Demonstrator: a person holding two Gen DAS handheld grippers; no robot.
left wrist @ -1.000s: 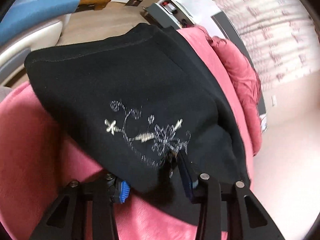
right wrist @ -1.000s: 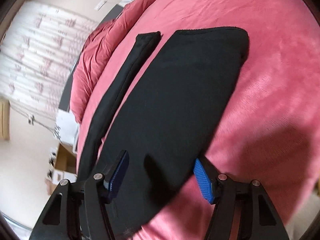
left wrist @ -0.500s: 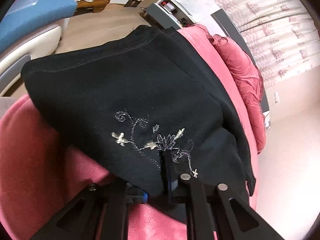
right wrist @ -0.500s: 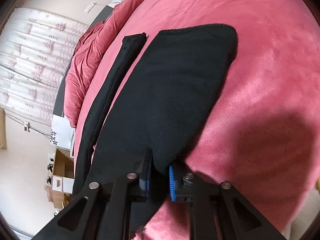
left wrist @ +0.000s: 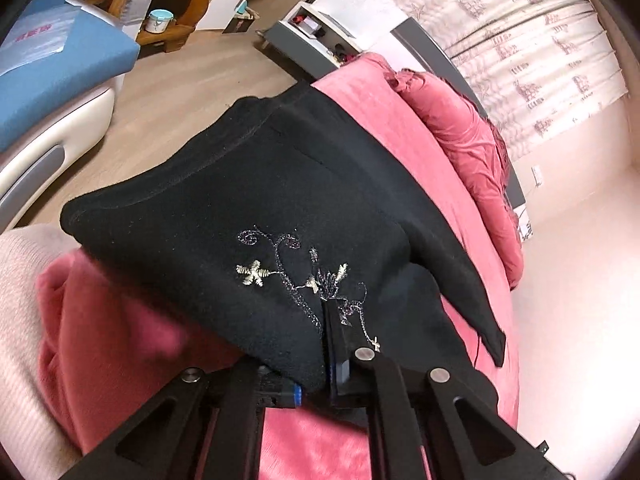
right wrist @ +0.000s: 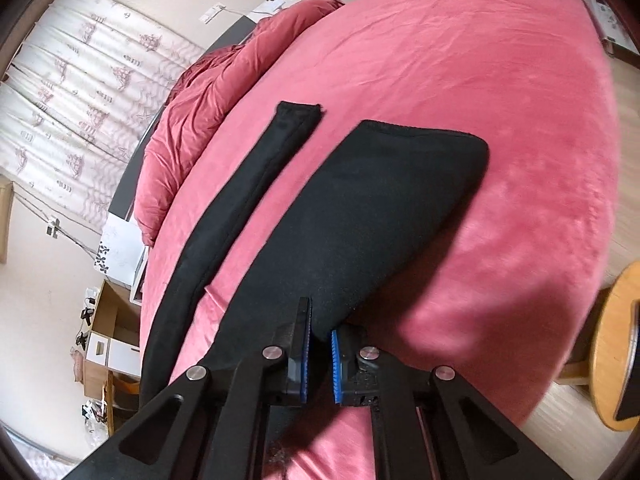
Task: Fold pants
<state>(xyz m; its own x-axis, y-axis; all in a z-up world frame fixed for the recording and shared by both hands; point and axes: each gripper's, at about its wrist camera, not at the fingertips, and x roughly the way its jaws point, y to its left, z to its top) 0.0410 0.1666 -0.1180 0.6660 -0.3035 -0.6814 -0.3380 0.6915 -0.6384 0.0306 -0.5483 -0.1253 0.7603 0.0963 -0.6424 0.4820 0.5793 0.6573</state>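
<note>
Black pants (left wrist: 248,200) with pale floral embroidery (left wrist: 300,276) lie on a pink bed cover (left wrist: 360,92). My left gripper (left wrist: 320,368) is shut on the pants' near edge beside the embroidery and holds it raised off the bed. In the right wrist view the folded pants (right wrist: 360,220) lie across the pink cover (right wrist: 480,80), with one narrow leg (right wrist: 248,184) stretched out apart on the left. My right gripper (right wrist: 320,360) is shut on the near edge of the wide folded part.
A dark pink quilt (left wrist: 472,128) is bunched at the bed's far side under a patterned curtain (left wrist: 520,24). A blue and white chair (left wrist: 48,80) stands on the wood floor at left. A round wooden stool (right wrist: 612,344) stands by the bed at right.
Both grippers have closed on the pants' edge. The left gripper has lifted its edge, so more floor and room show behind the cloth.
</note>
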